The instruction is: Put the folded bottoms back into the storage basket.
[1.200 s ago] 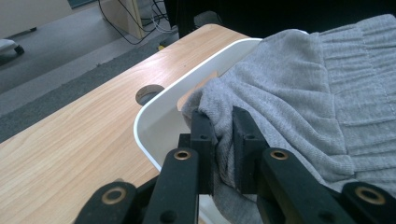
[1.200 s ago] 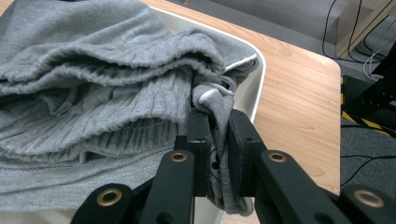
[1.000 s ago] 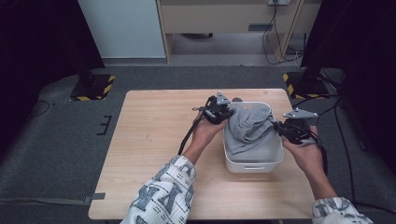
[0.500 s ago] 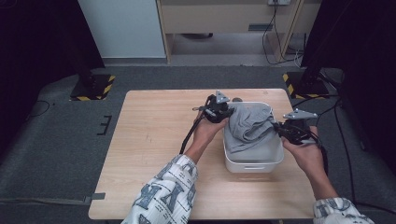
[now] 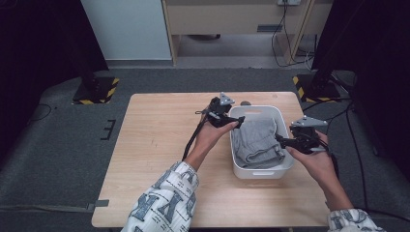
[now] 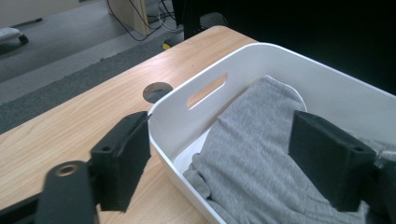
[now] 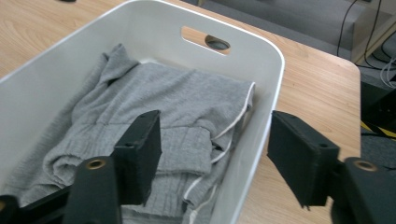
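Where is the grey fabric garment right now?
The grey fabric garment lies inside the white plastic basket on the table's right half in the high view, between both open grippers.

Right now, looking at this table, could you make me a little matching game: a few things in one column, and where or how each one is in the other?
Things:
1. grey garment
2. white basket
3. left hand-held gripper
4. right hand-held gripper

Places or states:
A. stands on the wooden table
B. jaws open at the basket's left rim, one jaw on either side of the wall
C. lies crumpled inside the basket
D. jaws open at the basket's right rim, one jaw on either side of the wall

Pairs: 1-C, 2-A, 3-B, 4-D
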The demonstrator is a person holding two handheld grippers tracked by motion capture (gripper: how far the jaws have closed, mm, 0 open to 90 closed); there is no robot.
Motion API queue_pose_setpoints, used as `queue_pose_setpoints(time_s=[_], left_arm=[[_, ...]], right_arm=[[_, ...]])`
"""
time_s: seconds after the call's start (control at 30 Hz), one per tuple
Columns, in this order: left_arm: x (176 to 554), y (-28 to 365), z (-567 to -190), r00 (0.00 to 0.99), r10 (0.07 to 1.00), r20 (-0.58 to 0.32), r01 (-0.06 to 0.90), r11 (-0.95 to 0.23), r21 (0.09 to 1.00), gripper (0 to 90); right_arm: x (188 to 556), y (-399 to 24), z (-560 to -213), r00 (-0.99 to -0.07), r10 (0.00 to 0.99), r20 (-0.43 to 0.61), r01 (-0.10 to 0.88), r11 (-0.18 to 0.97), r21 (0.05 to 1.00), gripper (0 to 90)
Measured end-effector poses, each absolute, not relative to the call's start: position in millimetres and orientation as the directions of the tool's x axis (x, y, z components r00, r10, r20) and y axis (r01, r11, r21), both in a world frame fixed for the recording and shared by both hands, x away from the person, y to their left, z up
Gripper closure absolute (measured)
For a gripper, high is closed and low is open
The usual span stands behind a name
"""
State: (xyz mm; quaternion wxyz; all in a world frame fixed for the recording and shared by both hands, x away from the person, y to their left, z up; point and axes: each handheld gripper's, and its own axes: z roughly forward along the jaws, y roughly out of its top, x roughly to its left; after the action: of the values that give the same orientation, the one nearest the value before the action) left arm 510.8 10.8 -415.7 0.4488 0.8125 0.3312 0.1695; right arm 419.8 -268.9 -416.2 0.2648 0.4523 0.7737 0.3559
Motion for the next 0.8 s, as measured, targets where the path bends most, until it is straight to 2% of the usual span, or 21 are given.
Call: queue_pose_setpoints(time_s=[0.3,0.7,0.8], left_arm=[[508,13,-415,0.738,0.673,-0.037,0.405,-0.398,0.823,10.4],[499,15,-409,0.758,0.651,-0.03,0.386,-0.411,0.826,7.2],[495,15,-409,0.766,0.642,-0.035,0.38,-0.408,0.83,7.1]], right_arm=[[423,-261,-419,-0.48,0.877,-0.03,0.527,0.315,0.789,22.9],[426,-254,-417,-0.476,0.88,-0.008,0.548,0.304,0.779,8.3],[426,-252,-418,-0.477,0.879,0.001,0.552,0.299,0.779,7.7]])
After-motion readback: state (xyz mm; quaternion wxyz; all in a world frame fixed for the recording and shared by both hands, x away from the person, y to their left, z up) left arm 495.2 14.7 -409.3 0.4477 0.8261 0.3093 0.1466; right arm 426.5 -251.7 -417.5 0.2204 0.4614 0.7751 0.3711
